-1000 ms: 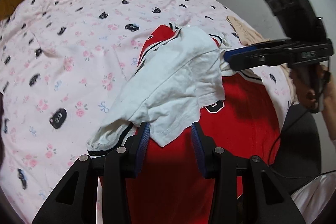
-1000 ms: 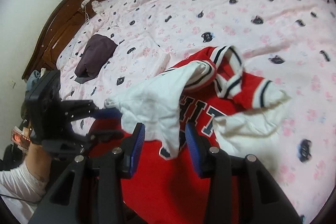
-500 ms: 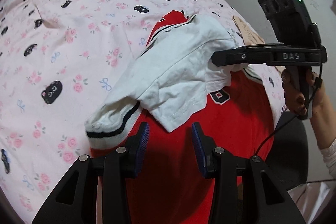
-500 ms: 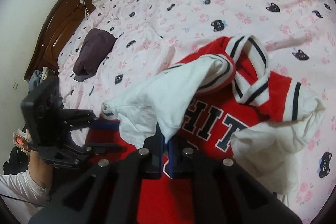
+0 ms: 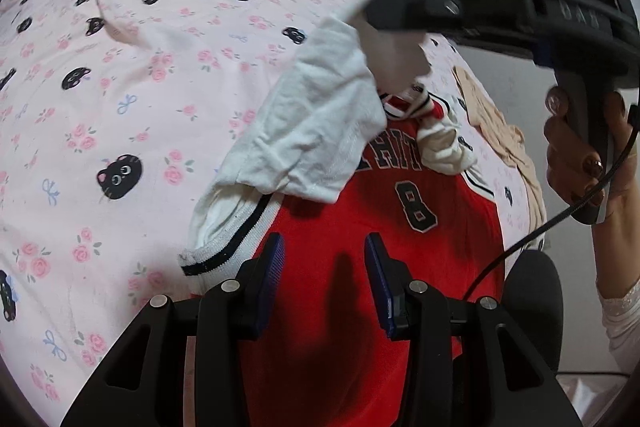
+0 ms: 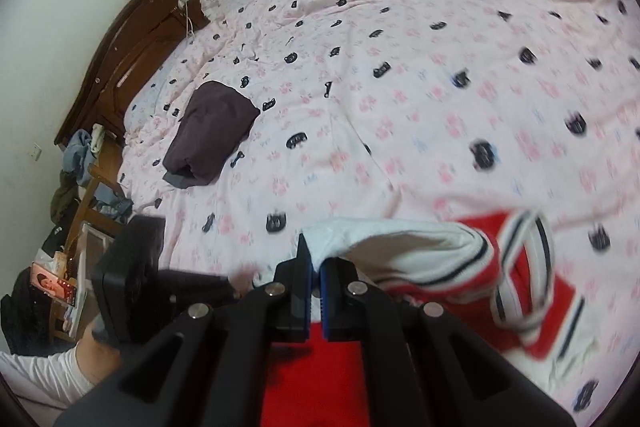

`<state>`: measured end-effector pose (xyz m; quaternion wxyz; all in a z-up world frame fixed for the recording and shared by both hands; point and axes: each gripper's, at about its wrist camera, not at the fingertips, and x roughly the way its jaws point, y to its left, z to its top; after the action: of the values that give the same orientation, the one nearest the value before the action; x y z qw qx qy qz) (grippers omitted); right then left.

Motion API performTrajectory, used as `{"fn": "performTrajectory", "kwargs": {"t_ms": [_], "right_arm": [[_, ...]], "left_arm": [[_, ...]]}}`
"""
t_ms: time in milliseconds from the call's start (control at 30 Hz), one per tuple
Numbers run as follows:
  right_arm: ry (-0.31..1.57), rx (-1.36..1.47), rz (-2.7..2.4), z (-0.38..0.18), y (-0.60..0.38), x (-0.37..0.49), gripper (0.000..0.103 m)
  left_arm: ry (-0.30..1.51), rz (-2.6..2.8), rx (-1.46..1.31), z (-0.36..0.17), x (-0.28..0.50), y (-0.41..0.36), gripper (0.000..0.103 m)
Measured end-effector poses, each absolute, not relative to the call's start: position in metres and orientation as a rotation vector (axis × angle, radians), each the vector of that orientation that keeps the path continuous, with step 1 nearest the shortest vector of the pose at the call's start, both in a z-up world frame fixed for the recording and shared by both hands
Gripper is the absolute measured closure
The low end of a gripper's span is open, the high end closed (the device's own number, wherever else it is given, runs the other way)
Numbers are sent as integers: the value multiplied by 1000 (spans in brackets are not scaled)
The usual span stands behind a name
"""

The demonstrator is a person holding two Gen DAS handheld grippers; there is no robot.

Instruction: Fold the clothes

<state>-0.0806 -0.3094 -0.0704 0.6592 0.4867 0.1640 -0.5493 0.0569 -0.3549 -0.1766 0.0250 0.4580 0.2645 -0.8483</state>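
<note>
The red jersey (image 5: 360,267) lies on the bed directly beneath my left gripper (image 5: 325,267), whose jaws stand apart and empty. My right gripper (image 6: 315,273) is clamped on the white sleeve (image 5: 320,123); I judge the thin pinch could slip, dropping it crumpled.

Soft, even indoor light, with fisheye warp and motion smear.

The pink bedspread (image 5: 168,59) is evenly lit without glare, and the left gripper (image 5: 324,267) drops two dark finger shadows onto the red jersey (image 5: 400,247) right in front of it. In the right wrist view the cat prints at the far right streak with blur, and the white sleeve (image 6: 400,239) looks soft. Both views bend hard at the rim and fade into a black ring.
</note>
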Motion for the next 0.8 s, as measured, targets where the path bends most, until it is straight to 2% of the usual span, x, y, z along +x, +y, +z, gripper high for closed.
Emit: {"fn": "performTrajectory", "kwargs": {"t_ms": [267, 567, 700, 767, 800], "right_arm": [[502, 1088, -1236, -75, -384, -48, 99], [761, 1142, -1227, -130, -460, -17, 98], [786, 1229, -1235, -157, -478, -19, 92], [786, 1263, -1229, -165, -483, -18, 79], [786, 1273, -1222, -166, -485, -15, 68]], "left_arm": [[982, -2542, 1347, -179, 70, -377, 66], [1141, -2436, 1277, -184, 92, -406, 66], [1152, -2417, 1279, -188, 92, -409, 66], [1151, -2409, 1282, -189, 91, -409, 66], [1149, -2406, 1283, -189, 91, -409, 66]]}}
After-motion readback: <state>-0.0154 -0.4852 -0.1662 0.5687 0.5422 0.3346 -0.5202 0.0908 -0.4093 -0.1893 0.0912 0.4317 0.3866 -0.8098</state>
